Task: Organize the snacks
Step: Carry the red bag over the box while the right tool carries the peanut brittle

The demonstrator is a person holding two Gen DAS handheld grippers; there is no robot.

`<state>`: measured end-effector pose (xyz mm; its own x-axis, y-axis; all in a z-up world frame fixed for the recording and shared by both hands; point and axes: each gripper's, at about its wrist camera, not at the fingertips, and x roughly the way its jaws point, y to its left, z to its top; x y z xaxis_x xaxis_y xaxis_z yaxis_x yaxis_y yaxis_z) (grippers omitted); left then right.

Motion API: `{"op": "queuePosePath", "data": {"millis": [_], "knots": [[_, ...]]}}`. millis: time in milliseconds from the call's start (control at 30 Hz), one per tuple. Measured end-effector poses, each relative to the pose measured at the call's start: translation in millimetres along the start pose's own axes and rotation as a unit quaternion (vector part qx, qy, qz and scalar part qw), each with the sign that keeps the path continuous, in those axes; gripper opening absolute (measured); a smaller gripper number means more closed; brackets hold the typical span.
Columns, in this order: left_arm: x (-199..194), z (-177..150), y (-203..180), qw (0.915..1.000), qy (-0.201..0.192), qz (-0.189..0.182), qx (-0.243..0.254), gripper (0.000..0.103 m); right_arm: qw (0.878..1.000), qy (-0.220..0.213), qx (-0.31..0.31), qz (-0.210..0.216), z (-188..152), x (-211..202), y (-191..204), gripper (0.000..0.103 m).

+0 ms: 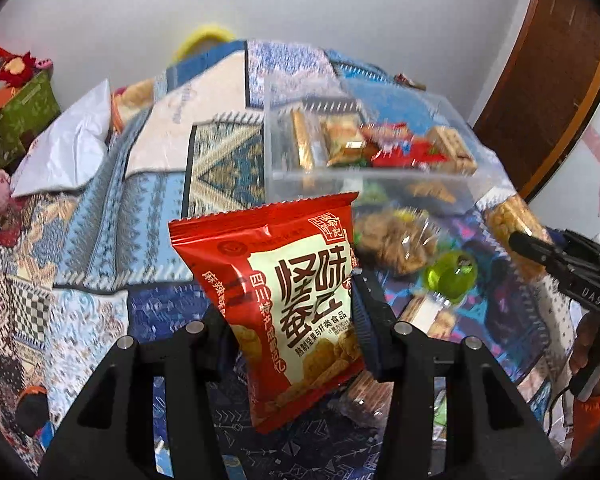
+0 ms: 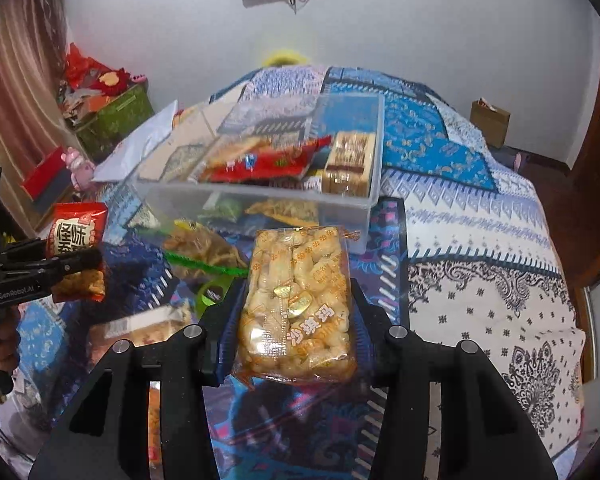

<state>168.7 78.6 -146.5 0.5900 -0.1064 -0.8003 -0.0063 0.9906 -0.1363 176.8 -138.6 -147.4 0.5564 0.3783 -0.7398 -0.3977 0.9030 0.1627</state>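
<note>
Left gripper [image 1: 292, 316] is clamped on a red snack bag [image 1: 284, 300], pads pressing both side edges; the bag stands upright, tilted a little, held clear of the bed [image 1: 100, 240]. Same bag also shows in the right wrist view, pinched in the left gripper, off to the near left of the bin.

Right gripper [image 2: 296, 312] is clamped on a clear-wrapped puffed rice cake bar [image 2: 298, 300], pads on its long sides, bar pointing away along the fingers, lifted off the bedspread.

Landmark: clear plastic bin [image 2: 364, 208] sitting on the patchwork bedspread.
- Inside the bin: red packets [image 2: 268, 162] and a stack of wrapped wafer-type bars [image 2: 350, 164] at its right end; a gold-wrapped stick [image 1: 302, 144] near its left end.
- Just in front of the bin: loose snacks on the bed, including a clear bag of brown fried pieces [image 1: 396, 244] and a green jelly cup [image 1: 452, 276].
- Held rice cake bar: directly in front of the bin's near wall, above the bed, not touching the bin.
- Left of the bin: white plastic bag [image 1: 68, 148] lying on the bed; further left, a green box [image 2: 116, 116] of red clutter against the wall.
- Behind the bin: yellow ring-shaped thing [image 1: 204, 38] at the bed's far edge; can't tell what it is.

Background is motion-blurred in the left wrist view, so small packet labels aren't readable.
</note>
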Motion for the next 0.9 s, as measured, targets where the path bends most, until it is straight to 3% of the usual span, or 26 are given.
{"op": "queuePosePath", "data": {"millis": [500, 900], "knots": [[-7, 65, -19, 0.9983, -0.054, -0.014, 0.013, 0.049, 0.998, -0.062, 0.017, 0.017, 48, -4, 8, 0.044], [22, 116, -24, 0.9969, -0.071, -0.032, 0.006, 0.049, 0.997, -0.076, 0.022, 0.018, 83, 22, 7, 0.044]]}}
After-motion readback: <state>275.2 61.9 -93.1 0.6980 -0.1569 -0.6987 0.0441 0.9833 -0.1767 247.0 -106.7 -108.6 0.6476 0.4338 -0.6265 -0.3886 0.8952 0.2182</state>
